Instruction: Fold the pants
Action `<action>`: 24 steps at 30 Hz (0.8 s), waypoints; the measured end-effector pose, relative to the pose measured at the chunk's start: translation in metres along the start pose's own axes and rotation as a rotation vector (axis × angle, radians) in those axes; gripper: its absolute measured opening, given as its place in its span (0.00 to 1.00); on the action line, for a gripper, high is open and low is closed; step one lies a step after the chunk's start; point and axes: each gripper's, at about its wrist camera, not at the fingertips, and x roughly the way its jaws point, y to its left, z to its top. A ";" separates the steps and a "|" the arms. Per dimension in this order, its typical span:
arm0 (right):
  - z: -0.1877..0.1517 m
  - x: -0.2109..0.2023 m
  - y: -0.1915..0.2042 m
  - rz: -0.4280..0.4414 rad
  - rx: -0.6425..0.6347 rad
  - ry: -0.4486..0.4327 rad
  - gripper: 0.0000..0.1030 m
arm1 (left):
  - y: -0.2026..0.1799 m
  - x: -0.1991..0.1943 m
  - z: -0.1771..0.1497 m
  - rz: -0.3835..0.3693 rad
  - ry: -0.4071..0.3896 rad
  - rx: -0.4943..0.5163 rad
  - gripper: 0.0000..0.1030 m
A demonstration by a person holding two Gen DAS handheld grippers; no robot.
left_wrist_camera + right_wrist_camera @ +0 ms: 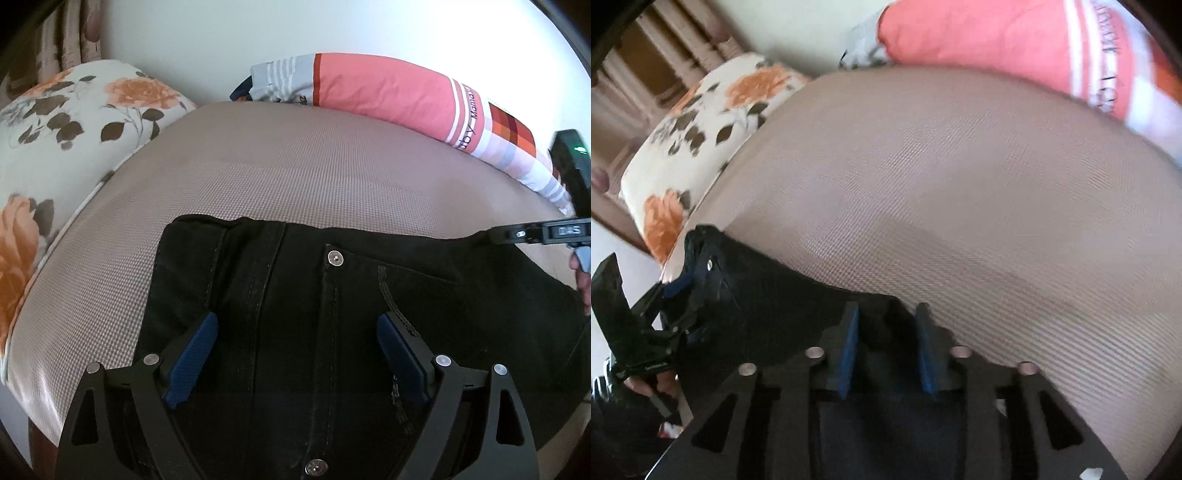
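The left hand-held gripper (297, 354) hovers spread wide over the black jeans (332, 314), its blue pads apart either side of the fly seam, pinching nothing. The jeans lie at the near edge of a bed (295, 162) covered in beige woven fabric. The right hand-held gripper (888, 349) stands partly spread at the jeans' edge; whether cloth is caught I cannot tell. Denim looks heavy, limp and not slippery; the stiff waistband by the metal button (335, 257) seems the surest hold.
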 end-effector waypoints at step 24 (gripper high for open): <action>-0.127 -0.083 -0.085 -0.378 0.241 -0.082 0.30 | -0.201 0.064 0.062 -0.250 0.120 0.326 0.59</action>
